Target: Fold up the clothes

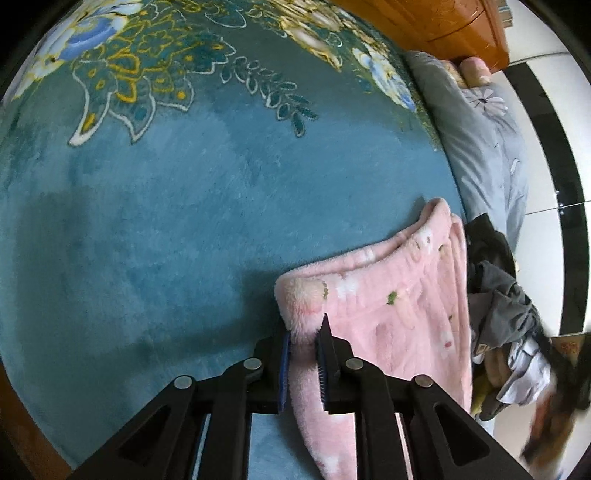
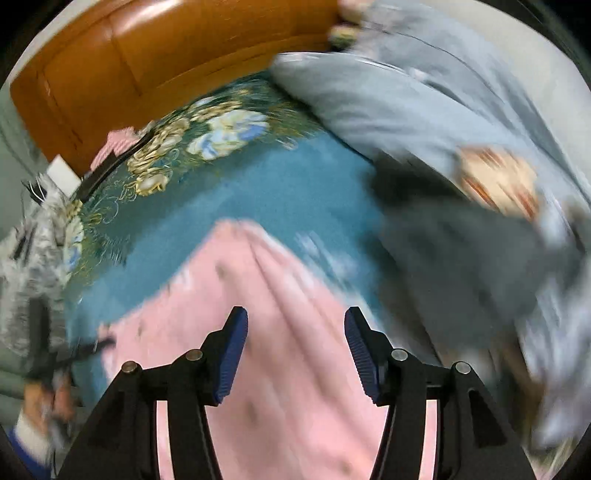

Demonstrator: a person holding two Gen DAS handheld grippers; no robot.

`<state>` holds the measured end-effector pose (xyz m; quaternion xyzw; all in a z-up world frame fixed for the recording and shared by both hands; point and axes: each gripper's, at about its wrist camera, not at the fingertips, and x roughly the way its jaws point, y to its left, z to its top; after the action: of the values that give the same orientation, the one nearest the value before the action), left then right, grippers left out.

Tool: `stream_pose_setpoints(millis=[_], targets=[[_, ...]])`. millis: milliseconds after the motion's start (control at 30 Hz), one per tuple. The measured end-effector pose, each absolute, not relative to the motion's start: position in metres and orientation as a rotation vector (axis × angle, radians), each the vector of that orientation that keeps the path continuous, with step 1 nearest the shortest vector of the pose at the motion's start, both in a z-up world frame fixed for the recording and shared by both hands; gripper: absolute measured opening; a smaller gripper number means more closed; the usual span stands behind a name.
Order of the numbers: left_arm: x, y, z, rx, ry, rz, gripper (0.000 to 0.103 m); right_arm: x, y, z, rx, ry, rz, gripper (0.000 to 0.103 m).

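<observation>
Fluffy pink fleece garment lies on a short-piled, matt teal blanket; beyond the blanket, a glossy varnished wooden headboard.

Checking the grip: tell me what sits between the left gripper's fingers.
A fold of the pink fleece garment, pinched by the left gripper, in the left wrist view.

Right wrist view is motion-blurred all over: pink fleece garment print unreadable, its lower end cut off by the frame bottom. Dark clothes at right smeared, items can't be separated. A hand at lower left is blurred and cut by the edge; what it holds can't be made out. Left wrist view: the garment's corner is hidden between the left gripper pads; clothes pile at right blurs near the rim, and the headboard is cropped at the top.
</observation>
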<state>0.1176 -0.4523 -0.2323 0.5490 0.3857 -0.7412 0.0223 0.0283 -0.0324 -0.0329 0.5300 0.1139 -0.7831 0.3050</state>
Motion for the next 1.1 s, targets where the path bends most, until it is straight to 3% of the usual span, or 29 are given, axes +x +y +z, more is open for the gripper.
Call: stream_pose_setpoints(millis=[67,200,433,567,733,867,900,1000,1033,1100], targets=[[0.116,-0.449,-0.231,1.738,1.154,-2.277,0.023,0.053,0.040,-0.031,1.492,0.227,-2.119,0.056],[0.107,-0.436,-0.228,1.791,1.034,-2.276,0.023,0.107,0.182,-0.028,1.708,0.127,-2.255,0.056],[0.105,-0.418,-0.224,1.827,0.905,-2.269,0.023,0.226,0.406,-0.062,2.173,-0.319,-2.468,0.056],[0.104,-0.415,-0.223,1.839,0.888,-2.262,0.023,0.305,0.500,-0.087,2.299,-0.714,-2.598,0.056],[0.106,-0.414,-0.225,1.831,0.902,-2.230,0.023,0.367,0.550,-0.113,2.231,-1.306,-2.589,0.056],[0.108,-0.412,-0.223,1.853,0.872,-2.231,0.023,0.384,0.557,-0.130,2.193,-1.538,-2.532,0.056],[0.108,-0.412,-0.222,1.860,0.858,-2.232,0.023,0.385,0.557,-0.131,2.177,-1.582,-2.522,0.053],[0.108,-0.410,-0.217,1.864,0.822,-2.242,0.014,0.384,0.554,-0.132,2.121,-1.693,-2.483,0.003],[0.107,-0.409,-0.214,1.863,0.810,-2.244,0.008,0.381,0.553,-0.128,2.112,-1.705,-2.481,0.003],[0.105,-0.410,-0.204,1.858,0.797,-2.244,0.006,0.372,0.555,-0.110,2.066,-1.708,-2.504,0.003]])
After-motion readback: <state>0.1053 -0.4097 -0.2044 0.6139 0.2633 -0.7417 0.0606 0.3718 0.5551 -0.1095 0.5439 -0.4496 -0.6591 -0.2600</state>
